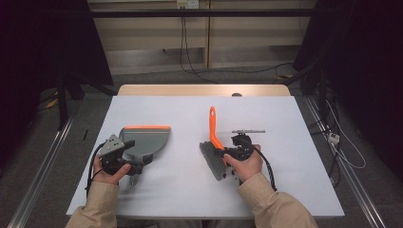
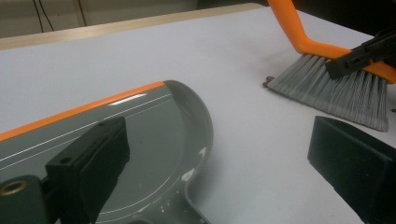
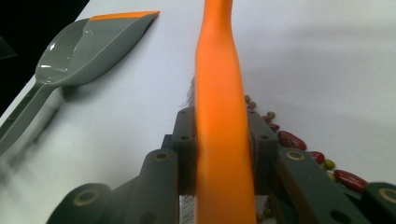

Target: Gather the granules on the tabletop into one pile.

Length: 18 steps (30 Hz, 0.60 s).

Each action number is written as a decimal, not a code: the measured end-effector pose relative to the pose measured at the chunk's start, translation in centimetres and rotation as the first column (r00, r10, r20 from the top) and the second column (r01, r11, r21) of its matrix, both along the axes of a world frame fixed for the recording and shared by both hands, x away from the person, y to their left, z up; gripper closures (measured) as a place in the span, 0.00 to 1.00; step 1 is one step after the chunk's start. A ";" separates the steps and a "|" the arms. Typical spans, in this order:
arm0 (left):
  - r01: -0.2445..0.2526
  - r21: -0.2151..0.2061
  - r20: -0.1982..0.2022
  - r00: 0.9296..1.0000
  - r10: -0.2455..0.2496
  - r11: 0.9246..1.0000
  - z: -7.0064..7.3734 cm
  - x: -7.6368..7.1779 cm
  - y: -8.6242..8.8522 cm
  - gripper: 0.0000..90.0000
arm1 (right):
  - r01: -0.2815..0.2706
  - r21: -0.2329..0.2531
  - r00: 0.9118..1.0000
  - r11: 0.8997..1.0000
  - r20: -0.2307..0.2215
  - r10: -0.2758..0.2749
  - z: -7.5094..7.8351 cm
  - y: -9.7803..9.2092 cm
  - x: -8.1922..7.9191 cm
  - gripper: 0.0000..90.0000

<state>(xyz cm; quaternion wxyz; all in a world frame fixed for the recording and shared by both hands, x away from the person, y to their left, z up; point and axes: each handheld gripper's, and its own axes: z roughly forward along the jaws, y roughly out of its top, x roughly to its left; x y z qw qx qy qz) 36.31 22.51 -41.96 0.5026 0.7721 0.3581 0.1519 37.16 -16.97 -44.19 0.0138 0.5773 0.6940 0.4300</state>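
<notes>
Your high view looks forward and down over the whole table (image 1: 199, 190); your left gripper view sits low, close over the dustpan (image 2: 154, 140), your right gripper view tight along the brush (image 3: 219, 116); all three share both.

This looks like a lab or recording room set up for trials. A white desk (image 1: 285, 118) stands between dark curtains (image 1: 366, 71), with metal floor rails (image 1: 43, 161), loose cables (image 1: 190, 61) and a wall socket (image 1: 187, 4) behind.
</notes>
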 end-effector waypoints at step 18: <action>0.000 0.003 0.000 1.000 0.000 1.000 0.0 0.1 0.0 0.06 | 0.004 0.065 0.999 0.998 0.035 -0.006 1.6 -0.4 0.2 0.79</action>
